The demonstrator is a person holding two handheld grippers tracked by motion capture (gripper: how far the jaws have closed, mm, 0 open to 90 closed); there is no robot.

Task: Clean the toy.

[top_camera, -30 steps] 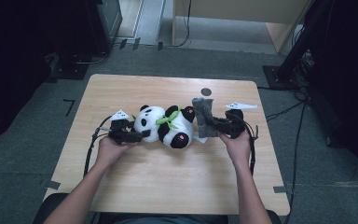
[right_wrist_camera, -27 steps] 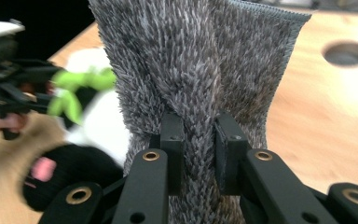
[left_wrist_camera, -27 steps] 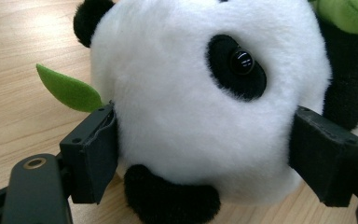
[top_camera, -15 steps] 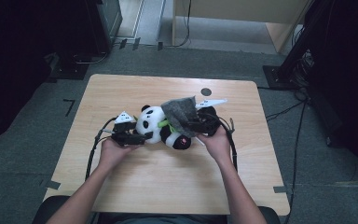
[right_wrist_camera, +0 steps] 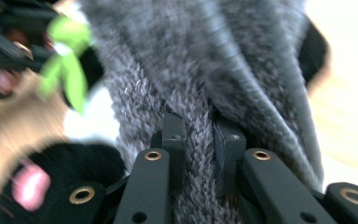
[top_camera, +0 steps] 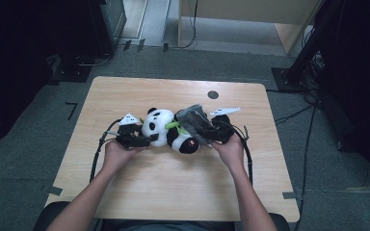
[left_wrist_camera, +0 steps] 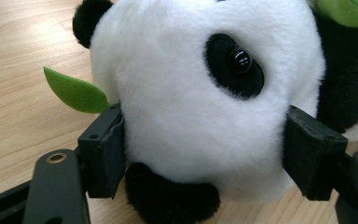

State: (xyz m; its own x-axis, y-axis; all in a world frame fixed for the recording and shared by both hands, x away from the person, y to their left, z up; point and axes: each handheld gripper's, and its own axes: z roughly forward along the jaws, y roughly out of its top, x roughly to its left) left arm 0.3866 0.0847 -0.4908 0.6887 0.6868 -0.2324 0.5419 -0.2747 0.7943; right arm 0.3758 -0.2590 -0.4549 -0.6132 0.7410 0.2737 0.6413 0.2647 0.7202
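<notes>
- Black left gripper [top_camera: 144, 140] at the head of a black-and-white plush panda [top_camera: 166, 132], jaws just closing
- Black right gripper [top_camera: 207, 132] holds a grey fuzzy cloth [top_camera: 192, 120] over the panda's body, on the pale wooden table [top_camera: 173, 192]

Wood table [top_camera: 139, 202] centre frame, pale grain, rounded corners; dark round mark [top_camera: 213, 95] near its far edge. Grey carpet floor [top_camera: 38, 159] around it, tape marks [top_camera: 72, 108] at left. Dark equipment [top_camera: 24, 43] upper left, black stand [top_camera: 313, 53] upper right. Wooden cabinet [top_camera: 250, 19] top centre; cables [top_camera: 294, 115] on floor right.
</notes>
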